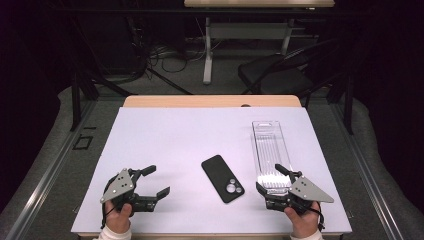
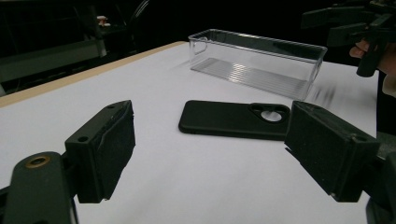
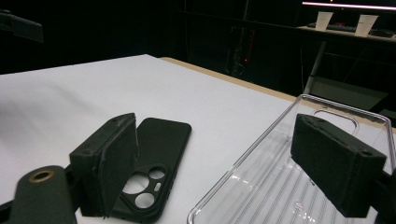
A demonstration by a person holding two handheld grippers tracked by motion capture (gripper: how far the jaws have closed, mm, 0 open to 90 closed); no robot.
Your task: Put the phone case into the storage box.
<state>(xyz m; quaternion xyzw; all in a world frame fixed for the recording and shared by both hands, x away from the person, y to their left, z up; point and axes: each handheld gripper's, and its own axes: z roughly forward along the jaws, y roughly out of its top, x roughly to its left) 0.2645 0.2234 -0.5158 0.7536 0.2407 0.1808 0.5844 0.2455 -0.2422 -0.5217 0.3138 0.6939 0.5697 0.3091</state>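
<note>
A black phone case (image 1: 222,178) lies back up on the white sheet, near the front middle, its camera cut-out toward me. To its right stands a long clear plastic tray (image 1: 270,147), empty. My left gripper (image 1: 156,180) rests at the front left, open, its jaws pointing right at the case with nothing between them. In the left gripper view the case (image 2: 224,119) lies beyond the open jaws (image 2: 211,128), the tray (image 2: 257,60) farther off. My right gripper (image 1: 270,177) is open at the tray's near end. Its own view (image 3: 215,126) looks over the case (image 3: 161,140) and tray (image 3: 280,186).
The white sheet (image 1: 175,140) covers most of the wooden table (image 1: 210,101). Past the table's far edge are a dark chair (image 1: 280,75), a desk leg (image 1: 207,50) and cables on the floor. The surroundings are dark.
</note>
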